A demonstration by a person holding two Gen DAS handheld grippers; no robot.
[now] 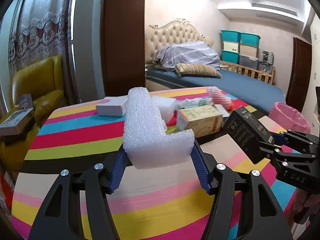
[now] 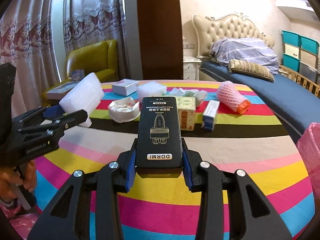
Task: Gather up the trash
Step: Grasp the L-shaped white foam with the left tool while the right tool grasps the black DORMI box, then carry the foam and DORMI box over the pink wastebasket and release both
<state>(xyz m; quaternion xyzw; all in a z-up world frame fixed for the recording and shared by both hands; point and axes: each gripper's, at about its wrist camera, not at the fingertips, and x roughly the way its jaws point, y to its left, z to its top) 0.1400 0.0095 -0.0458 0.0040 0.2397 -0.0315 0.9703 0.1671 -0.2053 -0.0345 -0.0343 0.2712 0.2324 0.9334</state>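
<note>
On my left wrist view, my left gripper (image 1: 159, 156) clamps the white L-shaped foam block (image 1: 148, 130), held up over the round rainbow-striped surface (image 1: 80, 140); the pink-lined bin (image 1: 290, 118) sits beyond that surface's right edge.

On my right wrist view, my right gripper (image 2: 159, 164) pinches the black rectangular DORMI box (image 2: 159, 132) above the same surface, with the pink foam net sleeve (image 2: 230, 96) lying on its far right part.

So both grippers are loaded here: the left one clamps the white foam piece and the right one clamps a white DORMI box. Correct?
Not quite. The box in the right gripper is black, not white, as the right wrist view shows. The rest holds: the left gripper clamps the white foam piece.
</note>
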